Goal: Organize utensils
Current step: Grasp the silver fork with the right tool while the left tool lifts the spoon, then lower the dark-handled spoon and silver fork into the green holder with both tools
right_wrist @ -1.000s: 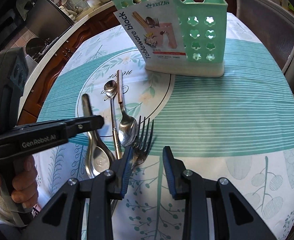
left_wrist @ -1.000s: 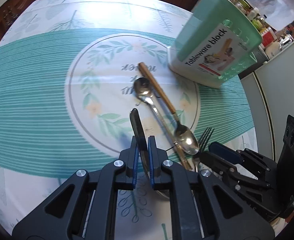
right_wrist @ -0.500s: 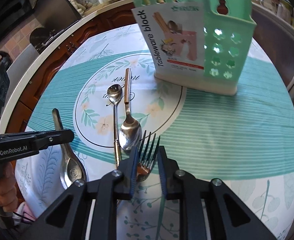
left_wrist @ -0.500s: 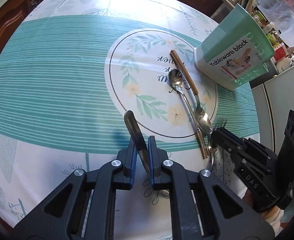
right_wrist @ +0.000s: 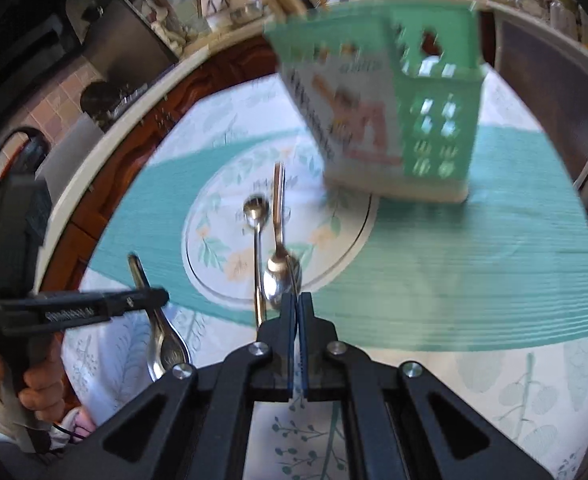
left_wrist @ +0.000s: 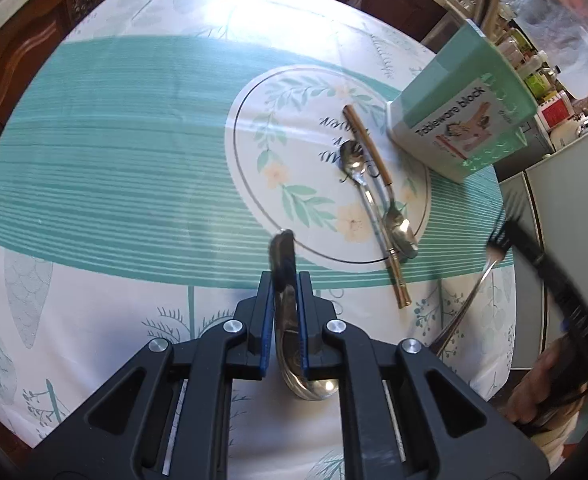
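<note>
My left gripper [left_wrist: 285, 280] is shut on a steel soup spoon [left_wrist: 284, 312] and holds it above the table, handle pointing forward, bowl toward me. It also shows in the right wrist view [right_wrist: 154, 320]. My right gripper [right_wrist: 296, 300] is shut on a fork [left_wrist: 470, 296] and holds it lifted; its tines show edge-on in the right wrist view. A steel spoon [left_wrist: 364, 192] and a wood-handled spoon [left_wrist: 378, 168] lie side by side on the tablecloth's round print. A green utensil holder [right_wrist: 406, 120] labelled "Tableware block" stands beyond them.
The round table has a teal and white cloth [left_wrist: 114, 160]. A wooden cabinet and counter [right_wrist: 142, 120] run behind the table. White appliances [left_wrist: 566, 200] stand past the table's right edge.
My right gripper has shut on the fork and lifted it off the cloth. My left gripper has risen further with the soup spoon. Both views have pulled back from the table.
</note>
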